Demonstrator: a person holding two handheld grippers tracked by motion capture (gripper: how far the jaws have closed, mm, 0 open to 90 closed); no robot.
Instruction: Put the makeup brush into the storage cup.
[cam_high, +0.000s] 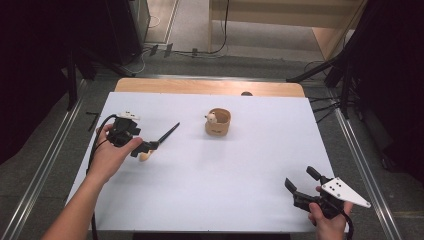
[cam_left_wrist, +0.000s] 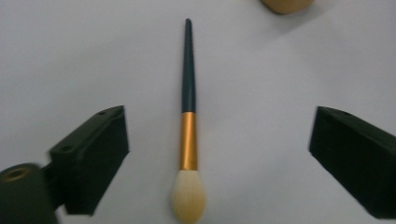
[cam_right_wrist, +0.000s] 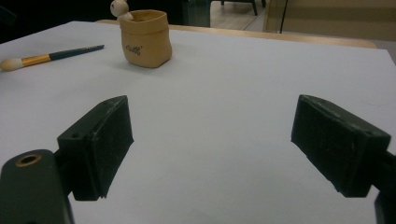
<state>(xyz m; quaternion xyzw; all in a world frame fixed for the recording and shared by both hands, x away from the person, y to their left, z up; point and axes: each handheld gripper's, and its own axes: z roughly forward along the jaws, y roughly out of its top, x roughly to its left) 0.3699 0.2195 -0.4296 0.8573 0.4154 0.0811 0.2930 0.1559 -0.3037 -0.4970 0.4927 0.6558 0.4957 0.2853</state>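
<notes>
A makeup brush (cam_left_wrist: 188, 84) with a dark handle, gold ferrule and cream bristles lies flat on the white table top (cam_high: 225, 165). In the high view the brush (cam_high: 167, 134) is at the left. My left gripper (cam_left_wrist: 219, 116) hovers over its bristle end, open, with a jaw on each side of the brush and neither touching it. In the high view the left gripper (cam_high: 149, 148) sits in a hand at the table's left. My right gripper (cam_high: 300, 177) stands open at the front right with nothing between its jaws (cam_right_wrist: 212, 105).
A small tan pouch-like holder (cam_high: 218, 123) with a small pale round-headed thing (cam_right_wrist: 120, 7) poking out stands at the middle back. The holder (cam_right_wrist: 144, 38) and the brush (cam_right_wrist: 51, 56) lie far ahead in the right gripper view. A wooden edge (cam_high: 210, 86) runs behind the white sheet.
</notes>
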